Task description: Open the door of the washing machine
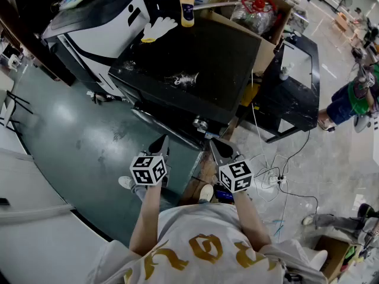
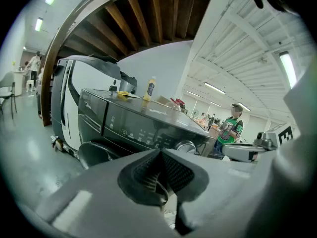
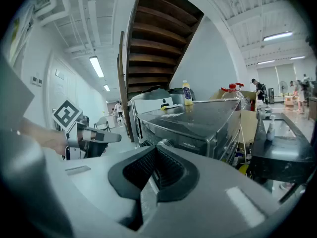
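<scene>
A black washing machine stands just ahead of me, seen from above. Its control knob sits on the front edge, and the knob also shows in the left gripper view. The round dark door lies low on the front, left of the knob, and appears closed. My left gripper is held just short of the machine's front with its jaws shut and empty. My right gripper hovers beside it, below the knob, also shut on nothing. Neither touches the machine.
A yellow bottle and white gloves lie at the back of the machine's top. A cardboard box stands behind it, a white appliance to the left, a black table to the right. Cables trail on the floor.
</scene>
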Available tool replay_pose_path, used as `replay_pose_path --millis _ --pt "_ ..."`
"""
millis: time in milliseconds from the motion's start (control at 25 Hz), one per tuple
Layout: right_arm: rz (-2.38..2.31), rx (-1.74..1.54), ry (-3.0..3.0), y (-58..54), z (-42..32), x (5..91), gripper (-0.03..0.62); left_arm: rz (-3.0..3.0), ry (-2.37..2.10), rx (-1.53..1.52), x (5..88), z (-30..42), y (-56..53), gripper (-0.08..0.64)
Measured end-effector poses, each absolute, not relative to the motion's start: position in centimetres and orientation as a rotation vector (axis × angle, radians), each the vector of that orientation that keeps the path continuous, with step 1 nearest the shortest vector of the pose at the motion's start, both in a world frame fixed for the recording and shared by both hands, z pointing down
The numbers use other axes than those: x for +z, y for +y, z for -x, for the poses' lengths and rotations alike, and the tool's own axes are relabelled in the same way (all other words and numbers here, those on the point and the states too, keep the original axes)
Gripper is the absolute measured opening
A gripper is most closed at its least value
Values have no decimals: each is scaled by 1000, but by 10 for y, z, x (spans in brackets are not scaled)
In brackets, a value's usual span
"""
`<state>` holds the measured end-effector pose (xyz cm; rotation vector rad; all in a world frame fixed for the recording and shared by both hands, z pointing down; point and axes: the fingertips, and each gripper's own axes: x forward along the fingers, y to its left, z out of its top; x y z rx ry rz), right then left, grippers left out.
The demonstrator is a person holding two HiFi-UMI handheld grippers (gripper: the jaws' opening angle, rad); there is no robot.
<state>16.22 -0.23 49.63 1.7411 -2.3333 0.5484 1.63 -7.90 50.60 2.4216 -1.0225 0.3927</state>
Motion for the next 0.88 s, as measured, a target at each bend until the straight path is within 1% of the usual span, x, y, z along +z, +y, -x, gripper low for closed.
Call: replay_pose_path --millis 360,560,720,880 --pt "-1737 554 -2319 -5 -165 502 21 -2382 -1044 402 516 -12 -86 0" --pt "-1737 543 -2342 -5 -164 501 23 -2330 -1064 447 534 -11 -93 2" --pt "-1732 571 -2318 -6 -168 511 23 -2268 -1063 453 553 -11 -99 76" --pt "-1738 623 -2291 -3 -173 523 23 -2211 -1052 464 575 -17 -105 126"
